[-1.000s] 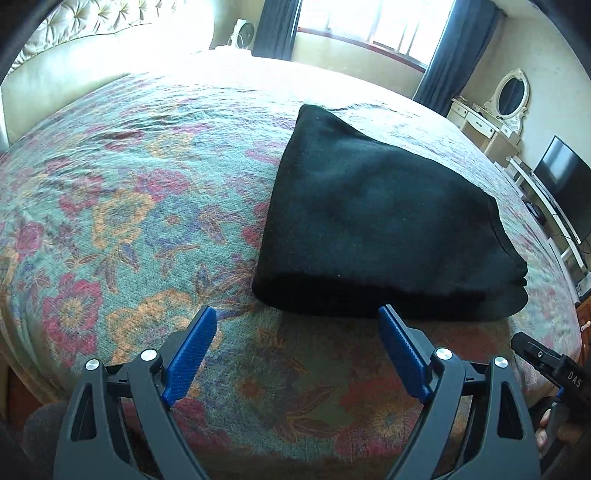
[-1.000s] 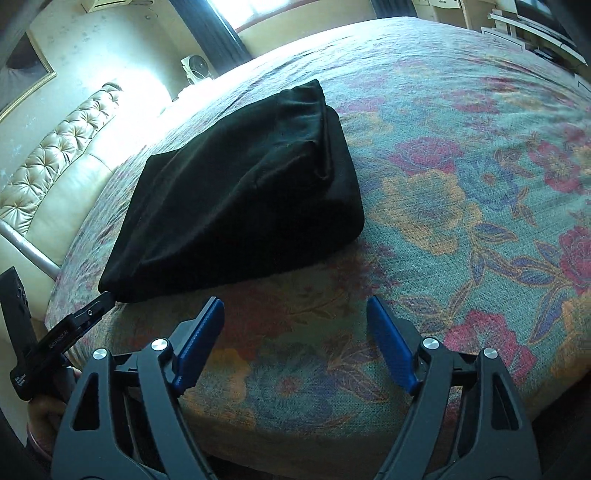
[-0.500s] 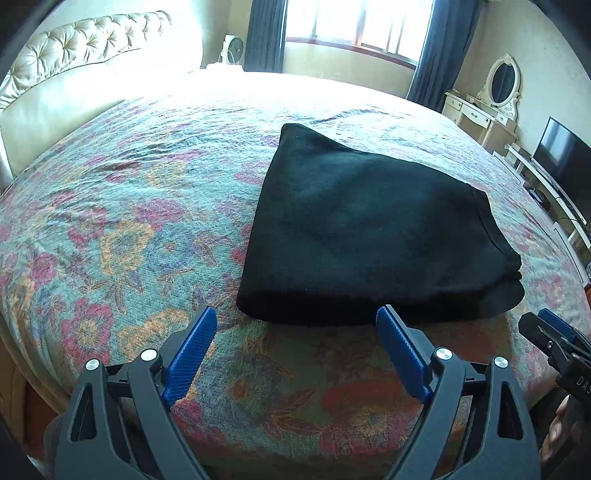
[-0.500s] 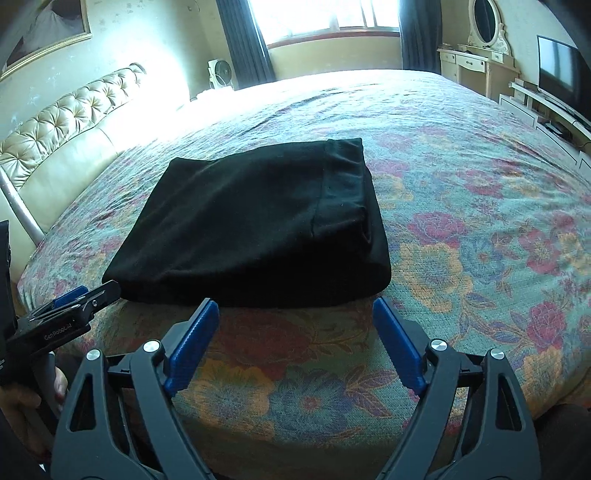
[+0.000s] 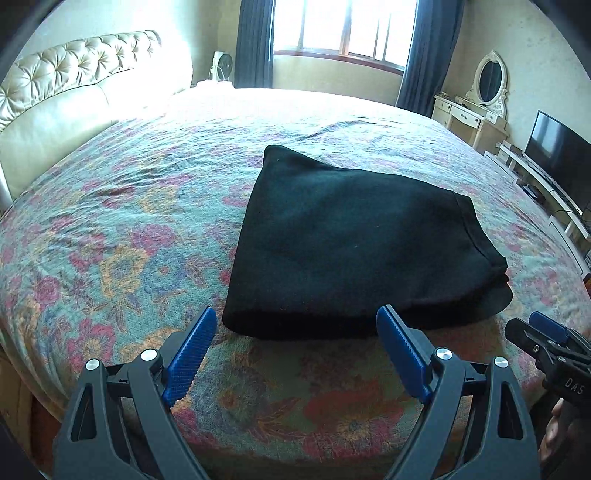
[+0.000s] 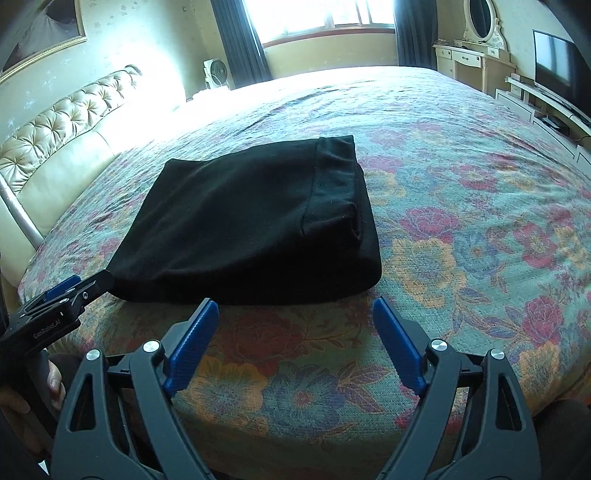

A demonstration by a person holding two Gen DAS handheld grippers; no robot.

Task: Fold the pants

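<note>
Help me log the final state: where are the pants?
The folded black pants lie on the floral bedspread near its front edge, just beyond both open grippers, untouched.

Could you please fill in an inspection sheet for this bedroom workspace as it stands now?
Surface: bed with floral cover, slightly rumpled.
Job's things: black pants folded into a compact stack, lying flat near the bed's front edge.
Clutter: nothing seen on the bed.
Grippers: left tongs and right tongs both open, empty, apart from the pants.
Cables: nothing clearly seen.
Surroundings: tufted headboard, window, dressing table, TV, fan.
</note>
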